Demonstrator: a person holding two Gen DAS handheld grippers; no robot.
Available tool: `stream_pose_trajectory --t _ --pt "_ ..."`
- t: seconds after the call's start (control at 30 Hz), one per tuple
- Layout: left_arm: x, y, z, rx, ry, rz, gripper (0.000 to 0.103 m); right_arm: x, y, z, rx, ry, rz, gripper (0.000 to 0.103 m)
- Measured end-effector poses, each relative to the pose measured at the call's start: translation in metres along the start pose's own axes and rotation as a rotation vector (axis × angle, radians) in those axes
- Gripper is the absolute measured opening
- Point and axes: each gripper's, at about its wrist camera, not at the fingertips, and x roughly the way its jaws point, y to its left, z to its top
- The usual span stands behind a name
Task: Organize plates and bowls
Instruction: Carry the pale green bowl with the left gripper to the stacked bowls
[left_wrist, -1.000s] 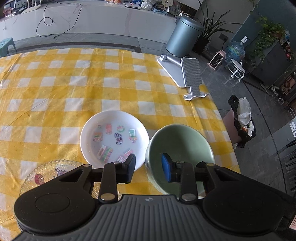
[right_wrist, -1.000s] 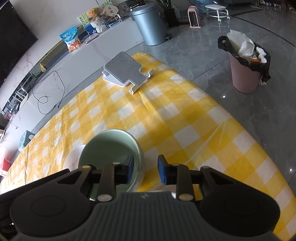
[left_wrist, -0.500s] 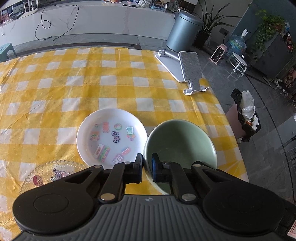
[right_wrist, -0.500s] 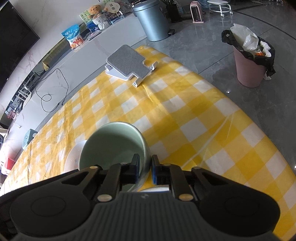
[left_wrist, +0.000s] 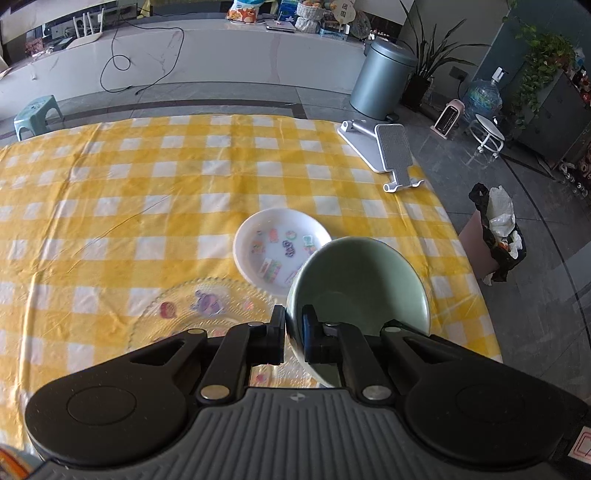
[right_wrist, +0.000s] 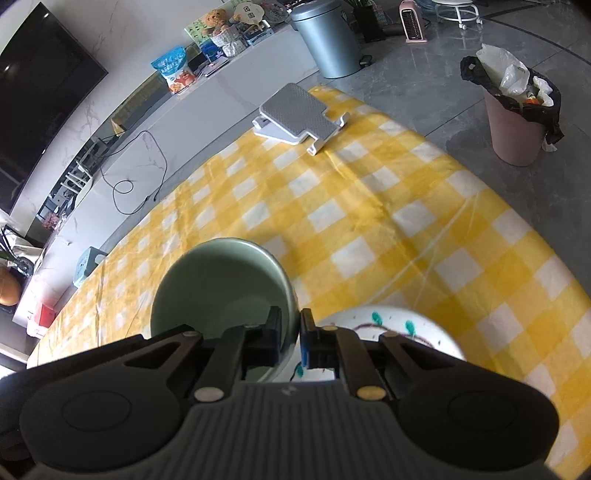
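- The left tool (left_wrist: 293, 334) pinches the near rim of the green bowl (left_wrist: 364, 284), one finger outside, one inside; its jaws have just closed.
- The right tool (right_wrist: 290, 338) grips the same green bowl (right_wrist: 221, 284) on its rim, jaws just closed on it.
- The bowl, round, smooth and glazed, tilts with its mouth facing up and away, over the bench (left_wrist: 147, 206).
- Behind it lies a glossy white plate (left_wrist: 258, 236) with small coloured pictures; nearer, a clear pressed-glass plate (left_wrist: 177, 306) with a beaded edge.
- A white dish (right_wrist: 417, 332) with painted marks sits under the right tool.
- A yellow checked cloth (right_wrist: 369, 206) covers the bench.
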Motion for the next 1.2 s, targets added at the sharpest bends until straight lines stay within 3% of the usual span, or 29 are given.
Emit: stream_pose_trajectory --t 0.43,0.77,0.97,1.2 --pt "-0.095 0.066 -0.064 -0.110 -0.015 0.042 0.009 -0.067 0.062 -0.096 -0.130 0.044 0.044 0.007" --pt "-0.166 0.133 -0.103 -0.255 -0.105 0.041 0.010 -0.108 0.129 -0.152 -0.291 0.033 0.103 0.007" --pt "-0.188 0.172 -0.122 -0.346 -0.142 0.041 0.010 -0.117 0.164 -0.181 -0.375 0.049 0.130 0.007" --pt "-0.184 0.201 -0.141 -0.400 -0.119 0.033 0.010 -0.104 0.183 -0.207 -0.423 0.090 0.114 0.007"
